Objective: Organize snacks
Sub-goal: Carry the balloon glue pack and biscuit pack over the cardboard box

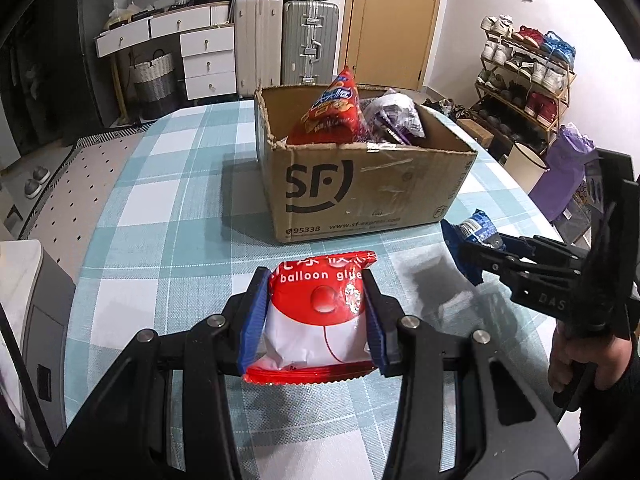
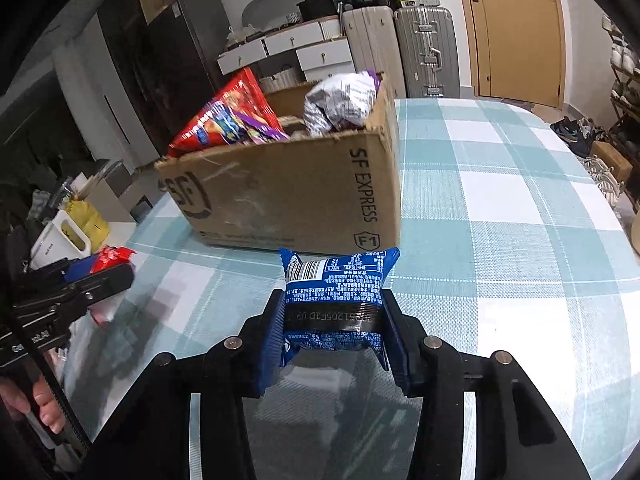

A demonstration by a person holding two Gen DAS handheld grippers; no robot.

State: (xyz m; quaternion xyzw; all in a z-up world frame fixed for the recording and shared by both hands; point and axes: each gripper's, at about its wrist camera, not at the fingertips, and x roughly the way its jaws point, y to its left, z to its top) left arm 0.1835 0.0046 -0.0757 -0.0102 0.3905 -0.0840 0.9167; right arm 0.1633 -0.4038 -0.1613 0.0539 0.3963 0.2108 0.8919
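Left claw: the left gripper (image 1: 316, 316) squeezes a red and white packet (image 1: 318, 320) between its blue pads (image 1: 253, 320).
Left packet lies: long way pointing ahead, straight at the box, with one end sticking out past the fingertips.
Right claw: the right gripper (image 2: 334, 320) pinches a blue packet (image 2: 336, 284) tight from both sides.
Right packet lies: long way pointing ahead too, top end just in front of the box corner.
Box: the cardboard box (image 1: 360, 188) sits ahead of both claws on the checked tablecloth (image 1: 180, 216), open on top.
In the box: a red chip bag (image 1: 334, 108) and a purple and silver bag (image 1: 394, 116), both poking above the rim.
Nearer claw: the right one looks closer to the box, I think.
Next move needs: each packet must go up over the box wall, then down inside.
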